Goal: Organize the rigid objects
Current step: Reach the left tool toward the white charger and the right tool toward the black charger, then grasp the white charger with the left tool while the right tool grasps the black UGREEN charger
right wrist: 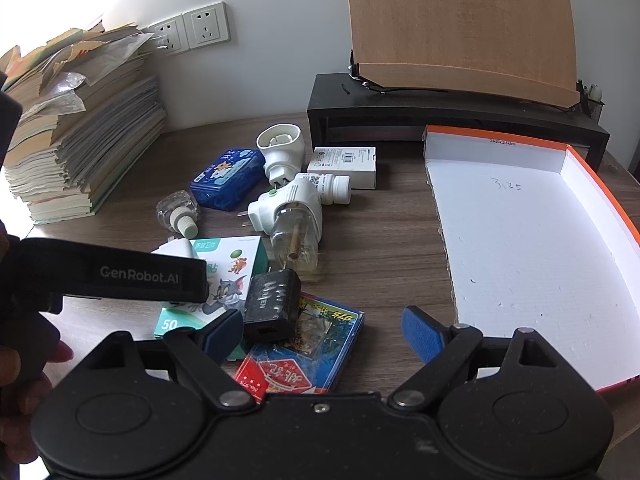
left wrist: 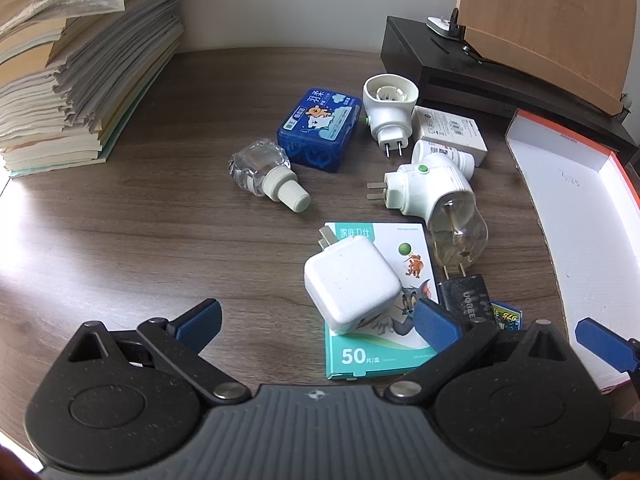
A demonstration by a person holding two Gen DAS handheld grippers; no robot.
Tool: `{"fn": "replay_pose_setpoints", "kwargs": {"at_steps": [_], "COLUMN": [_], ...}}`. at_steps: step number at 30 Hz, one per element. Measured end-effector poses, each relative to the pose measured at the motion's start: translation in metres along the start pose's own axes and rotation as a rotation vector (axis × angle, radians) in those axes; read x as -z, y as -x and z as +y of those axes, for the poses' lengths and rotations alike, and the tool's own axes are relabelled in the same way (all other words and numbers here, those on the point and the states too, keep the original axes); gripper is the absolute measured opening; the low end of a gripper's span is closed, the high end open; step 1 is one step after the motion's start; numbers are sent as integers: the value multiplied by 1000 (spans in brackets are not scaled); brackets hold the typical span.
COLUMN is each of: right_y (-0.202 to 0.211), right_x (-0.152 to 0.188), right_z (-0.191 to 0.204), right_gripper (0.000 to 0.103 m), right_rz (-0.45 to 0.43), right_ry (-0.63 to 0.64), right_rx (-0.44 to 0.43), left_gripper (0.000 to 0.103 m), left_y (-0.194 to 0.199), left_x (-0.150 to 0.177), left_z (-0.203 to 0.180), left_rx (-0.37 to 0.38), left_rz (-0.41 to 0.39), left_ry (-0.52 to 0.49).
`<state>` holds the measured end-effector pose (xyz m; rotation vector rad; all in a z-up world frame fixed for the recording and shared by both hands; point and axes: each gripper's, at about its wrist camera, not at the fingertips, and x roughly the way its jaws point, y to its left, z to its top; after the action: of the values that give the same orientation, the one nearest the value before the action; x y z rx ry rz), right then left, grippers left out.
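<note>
Chargers, one white cube (left wrist: 352, 282) and one scuffed black (right wrist: 272, 306), lie among clutter; left gripper (left wrist: 318, 326) and right gripper (right wrist: 324, 334) both spread wide, empty.

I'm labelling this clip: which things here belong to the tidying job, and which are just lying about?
Job: white charger, black charger, plug-in heaters, refill bottle, blue tin, card box, empty shoebox lid.

Lying about: book stack, black shelf, wall sockets.
</note>
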<state>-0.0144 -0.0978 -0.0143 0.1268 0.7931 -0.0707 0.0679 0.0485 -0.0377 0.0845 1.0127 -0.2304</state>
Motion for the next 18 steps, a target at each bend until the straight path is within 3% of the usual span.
{"fn": "replay_pose_setpoints", "kwargs": {"at_steps": [11,12,18], "right_y": [-4,-4,-8], "right_x": [1,1,2], "right_z": [-3,-3,-2], "right_gripper": [102,102,102], "right_rz": [-8,-10,-14], "right_ry": [-11,-11,25], "right_rx": [6,5,4], "left_gripper": [103,101,65], "left_y": [-9,-10,-19], "left_x": [-8,-9,-7], "left_z": [1,1,3], "left_rx": [-28,-22,66], "left_rz": [-26,-29,-46], "left_ry": [96,103,108]}}
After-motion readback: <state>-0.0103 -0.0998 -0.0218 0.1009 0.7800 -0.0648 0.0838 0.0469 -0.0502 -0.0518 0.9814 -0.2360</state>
